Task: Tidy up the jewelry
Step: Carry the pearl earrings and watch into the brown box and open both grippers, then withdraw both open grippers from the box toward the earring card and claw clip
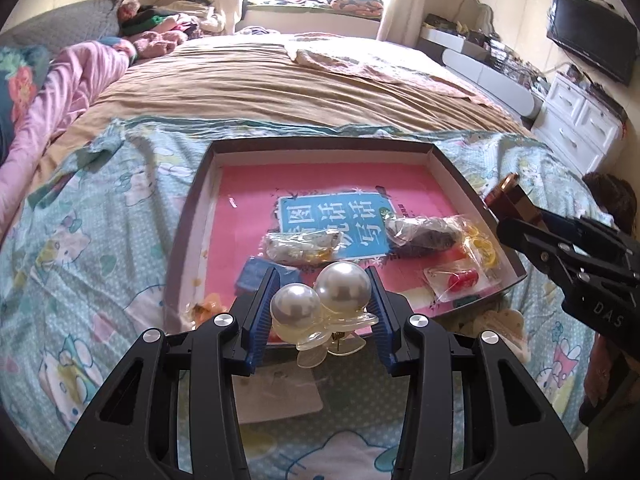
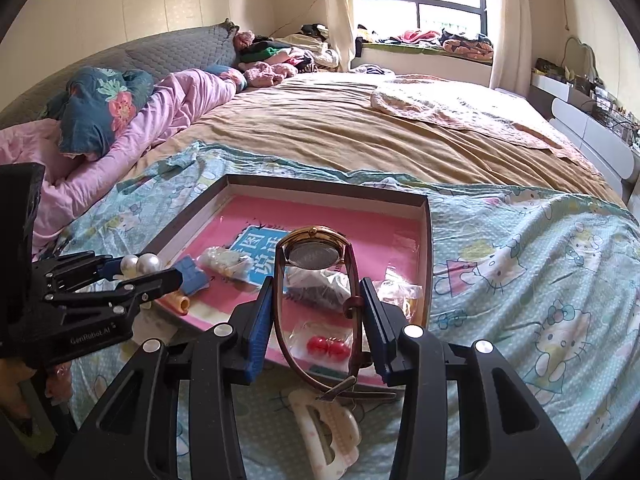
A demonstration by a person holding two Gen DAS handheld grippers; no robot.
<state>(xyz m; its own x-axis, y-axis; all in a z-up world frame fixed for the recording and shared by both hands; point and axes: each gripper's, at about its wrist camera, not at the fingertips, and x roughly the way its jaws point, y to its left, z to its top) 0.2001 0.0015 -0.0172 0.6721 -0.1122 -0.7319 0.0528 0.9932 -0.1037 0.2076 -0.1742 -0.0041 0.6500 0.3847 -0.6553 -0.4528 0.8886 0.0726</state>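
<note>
My left gripper (image 1: 320,292) is shut on a clear hair clip with two big pearls (image 1: 320,296), held above the near edge of the shallow box (image 1: 320,145). It also shows in the right wrist view (image 2: 132,270). My right gripper (image 2: 316,308) is shut on a watch with a brown strap and gold case (image 2: 314,254), held over the box's near right part (image 2: 428,240). In the left wrist view the right gripper (image 1: 508,204) with the watch (image 1: 505,190) hangs at the box's right side. The box holds a pink book (image 1: 320,184) and several small bags of jewelry (image 1: 300,246).
The box lies on a Hello Kitty sheet (image 1: 100,240) on a wide bed. A cream hair clip (image 2: 326,432) lies on the sheet under my right gripper. A white card (image 1: 276,396) lies under my left gripper. Pillows (image 2: 104,108) are at the left, drawers (image 1: 576,124) at the right.
</note>
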